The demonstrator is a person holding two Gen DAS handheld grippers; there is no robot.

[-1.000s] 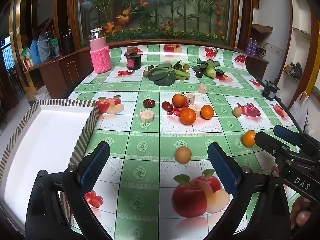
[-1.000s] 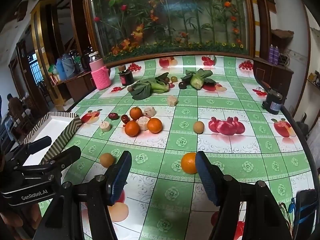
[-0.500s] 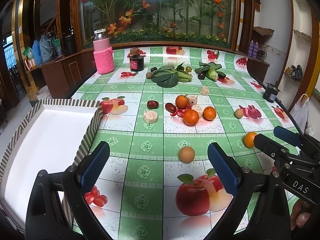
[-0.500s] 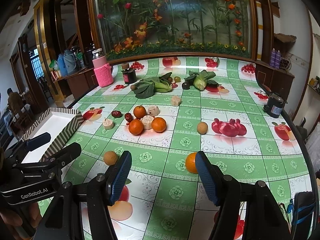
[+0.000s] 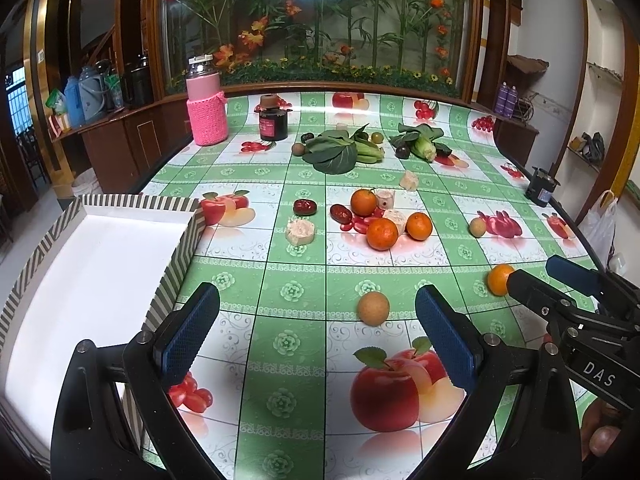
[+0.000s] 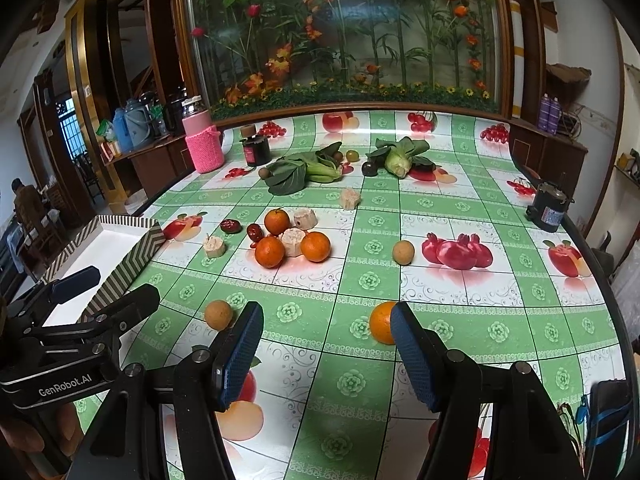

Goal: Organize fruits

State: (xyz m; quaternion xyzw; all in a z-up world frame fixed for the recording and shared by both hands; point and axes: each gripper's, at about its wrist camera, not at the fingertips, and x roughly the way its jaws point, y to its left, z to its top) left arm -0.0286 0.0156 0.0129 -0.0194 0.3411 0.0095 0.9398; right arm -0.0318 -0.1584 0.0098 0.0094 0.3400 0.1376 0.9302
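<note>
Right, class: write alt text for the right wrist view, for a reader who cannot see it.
The open right gripper hovers low over a green fruit-print tablecloth, with an orange just ahead by its right finger. Beyond lie three more oranges, leafy vegetables and a pink jar; the left gripper and striped tray sit at left.

The right gripper [image 6: 326, 354] is held above a table covered with a green-and-white fruit-print tablecloth [image 6: 460, 292], its jaws spread wide with nothing between them. A lone orange [image 6: 381, 322] lies just ahead of the blue pad of the right-hand finger [image 6: 414, 358]. A tan round fruit [image 6: 218, 314] lies just beside the other finger. The left gripper [image 6: 104, 292] enters from the left edge, jaws apart, in front of a white tray with a striped rim [image 6: 132, 258]. Farther back, three oranges [image 6: 294, 236], red dates [image 6: 242, 229] and pale cut pieces [image 6: 294, 240] form a cluster. Leafy greens [image 6: 300, 170] lie beyond it.
</note>
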